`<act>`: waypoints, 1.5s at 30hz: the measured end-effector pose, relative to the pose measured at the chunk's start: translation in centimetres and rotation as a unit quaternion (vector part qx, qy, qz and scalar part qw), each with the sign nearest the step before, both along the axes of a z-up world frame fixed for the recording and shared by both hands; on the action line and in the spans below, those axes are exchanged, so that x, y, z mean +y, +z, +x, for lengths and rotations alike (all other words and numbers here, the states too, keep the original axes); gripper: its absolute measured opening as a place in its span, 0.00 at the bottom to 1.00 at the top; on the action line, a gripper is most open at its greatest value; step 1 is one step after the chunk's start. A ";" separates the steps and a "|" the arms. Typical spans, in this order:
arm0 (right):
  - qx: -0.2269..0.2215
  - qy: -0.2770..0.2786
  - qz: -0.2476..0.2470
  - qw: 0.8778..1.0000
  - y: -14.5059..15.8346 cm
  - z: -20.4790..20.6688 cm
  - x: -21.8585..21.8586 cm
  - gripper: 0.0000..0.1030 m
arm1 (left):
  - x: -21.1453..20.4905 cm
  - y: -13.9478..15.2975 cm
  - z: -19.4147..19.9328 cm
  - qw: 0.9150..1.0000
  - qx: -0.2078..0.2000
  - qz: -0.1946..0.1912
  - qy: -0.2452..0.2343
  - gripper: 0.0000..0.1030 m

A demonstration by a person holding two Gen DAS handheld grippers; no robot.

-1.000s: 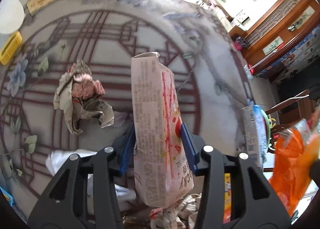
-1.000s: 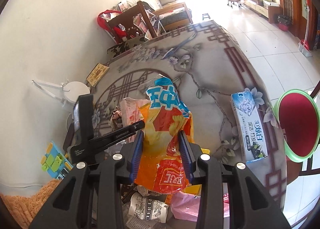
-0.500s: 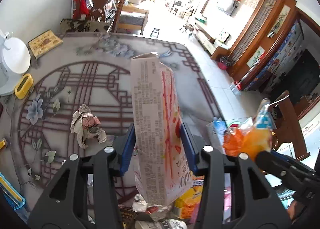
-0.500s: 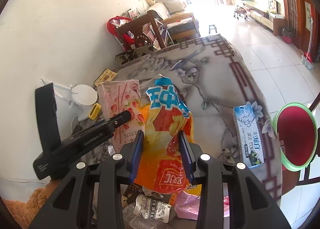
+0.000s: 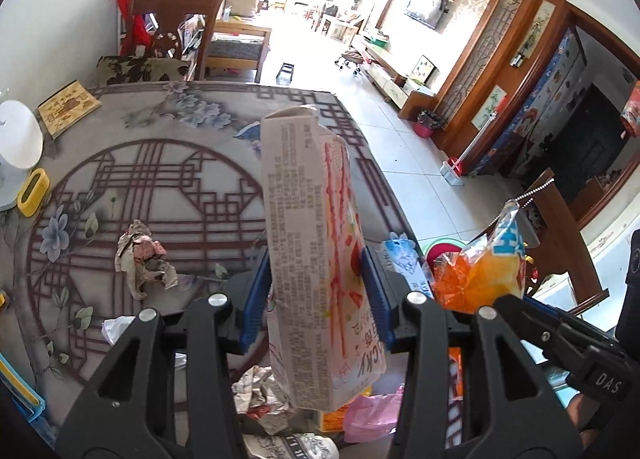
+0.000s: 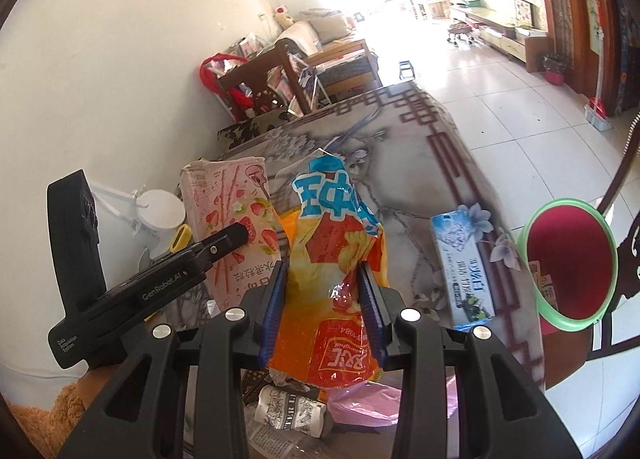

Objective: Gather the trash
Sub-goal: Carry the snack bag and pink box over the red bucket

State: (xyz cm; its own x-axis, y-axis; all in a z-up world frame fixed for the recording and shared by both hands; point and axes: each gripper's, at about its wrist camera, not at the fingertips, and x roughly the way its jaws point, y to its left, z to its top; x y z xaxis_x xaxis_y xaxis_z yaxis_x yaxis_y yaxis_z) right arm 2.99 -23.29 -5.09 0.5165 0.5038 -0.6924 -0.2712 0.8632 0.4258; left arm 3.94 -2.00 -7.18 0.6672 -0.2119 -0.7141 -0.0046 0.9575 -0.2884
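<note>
Pinching pink snack box (image 5: 316, 259) in left gripper (image 5: 316, 299), orange wrapper (image 6: 336, 279) in right gripper (image 6: 323, 307), lifted at twelve o'clock over heaped trash, presumably for dropping.

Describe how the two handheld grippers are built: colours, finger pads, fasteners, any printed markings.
Both the left gripper and right gripper are black plastic frames with triangular cutouts, silver round fasteners and ribbed blue finger pads. White lettering on the left gripper's side reads GenRobot.AI.
</note>
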 end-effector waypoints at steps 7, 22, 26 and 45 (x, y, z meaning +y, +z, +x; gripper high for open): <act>-0.014 -0.004 0.002 1.000 1.3 -0.4 -3.3 0.34 | -3.0 1.0 0.1 1.000 -0.011 -0.002 -0.006 0.42; -0.005 -0.046 0.031 0.998 0.5 1.2 -13.0 0.34 | -10.3 1.6 0.0 1.000 -0.007 0.008 -0.016 0.42; 0.005 -0.100 0.010 0.995 -0.9 2.2 -17.3 0.34 | -12.8 1.6 0.9 0.999 -0.006 0.017 -0.044 0.42; 0.088 -0.224 -0.019 0.970 -9.6 8.5 -28.3 0.60 | -19.9 -1.9 6.1 0.990 0.048 0.049 -0.123 0.43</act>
State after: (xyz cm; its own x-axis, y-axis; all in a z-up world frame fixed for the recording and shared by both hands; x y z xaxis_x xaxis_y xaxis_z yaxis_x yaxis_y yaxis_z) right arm 11.44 -51.58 -14.67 0.5497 0.2289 -0.8034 0.2095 0.8932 0.3979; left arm 10.02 -21.86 -9.05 0.5325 -0.2862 -0.7965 0.2096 0.9564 -0.2035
